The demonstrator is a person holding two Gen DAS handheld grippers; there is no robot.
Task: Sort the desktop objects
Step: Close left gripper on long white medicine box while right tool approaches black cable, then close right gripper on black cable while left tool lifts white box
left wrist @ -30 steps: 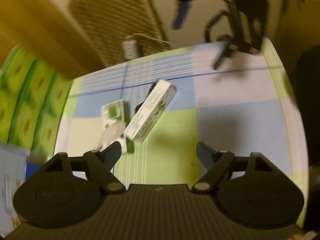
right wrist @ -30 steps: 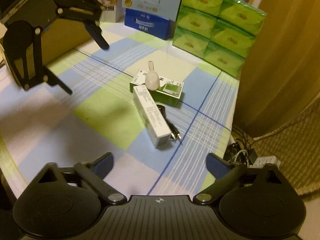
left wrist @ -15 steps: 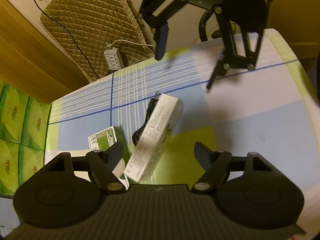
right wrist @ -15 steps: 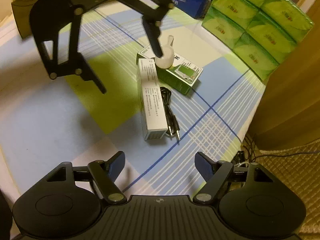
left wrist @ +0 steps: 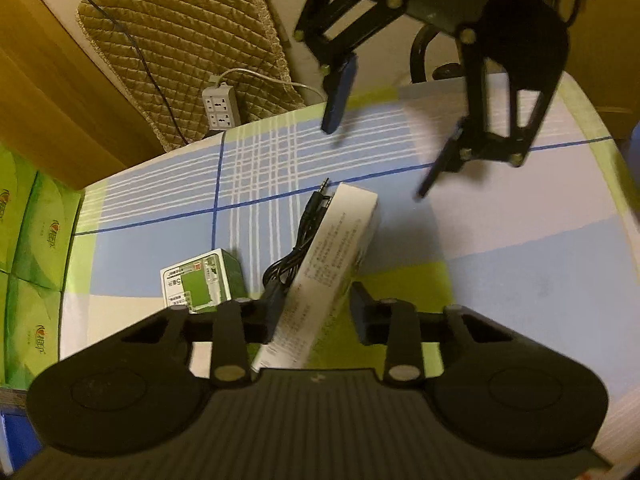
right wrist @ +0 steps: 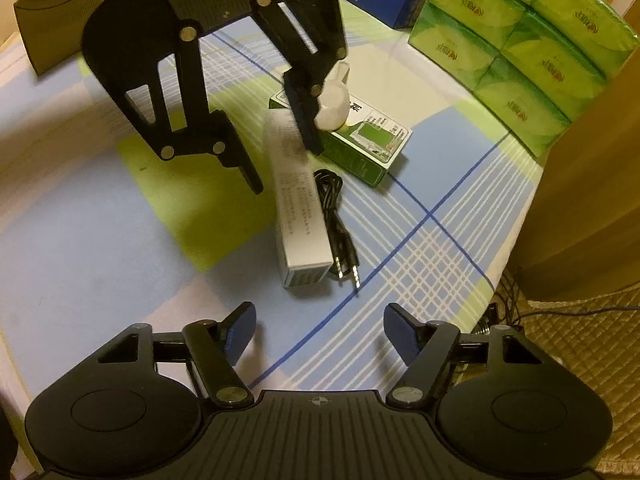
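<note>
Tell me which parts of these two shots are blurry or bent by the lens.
Left wrist view: the long white carton is soft near the left gripper; the table edge bows. Right wrist view: the carton's far end smears, the black audio cable stays sharp, and the green tissue packs curve.

We see a white long box (right wrist: 298, 204), black cable (right wrist: 336, 220), green-and-white small box (right wrist: 360, 144), perhaps cream figurine (right wrist: 334, 96), and blue-green-white plaid cloth (right wrist: 420, 240).
</note>
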